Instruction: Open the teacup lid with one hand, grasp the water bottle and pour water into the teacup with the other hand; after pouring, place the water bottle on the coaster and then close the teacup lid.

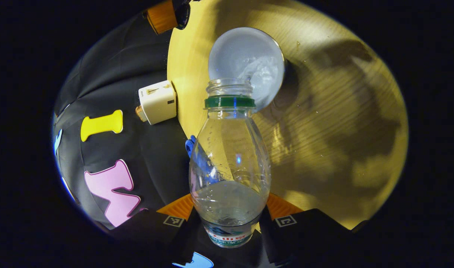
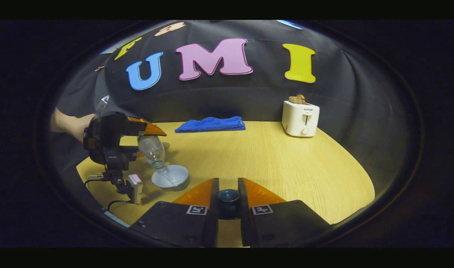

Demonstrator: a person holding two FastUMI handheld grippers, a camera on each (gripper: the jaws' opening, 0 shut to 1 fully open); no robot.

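Note:
My left gripper (image 1: 230,219) is shut on a clear plastic water bottle (image 1: 230,160) with a green neck ring and no cap. The bottle is tipped mouth-down over the white teacup (image 1: 246,65), and water streams into the cup. In the right gripper view the same left gripper (image 2: 149,143), held by a hand, tilts the bottle (image 2: 156,158) over the teacup (image 2: 171,176) at the table's left. My right gripper (image 2: 228,201) is shut on the dark teacup lid (image 2: 228,197), held low above the table's near edge, to the right of the cup.
A white toaster (image 2: 300,118) with bread in it stands at the back right of the round wooden table (image 2: 268,160). A folded blue towel (image 2: 211,124) lies at the back middle. The toaster (image 1: 158,101) sits at the table's edge in the left gripper view.

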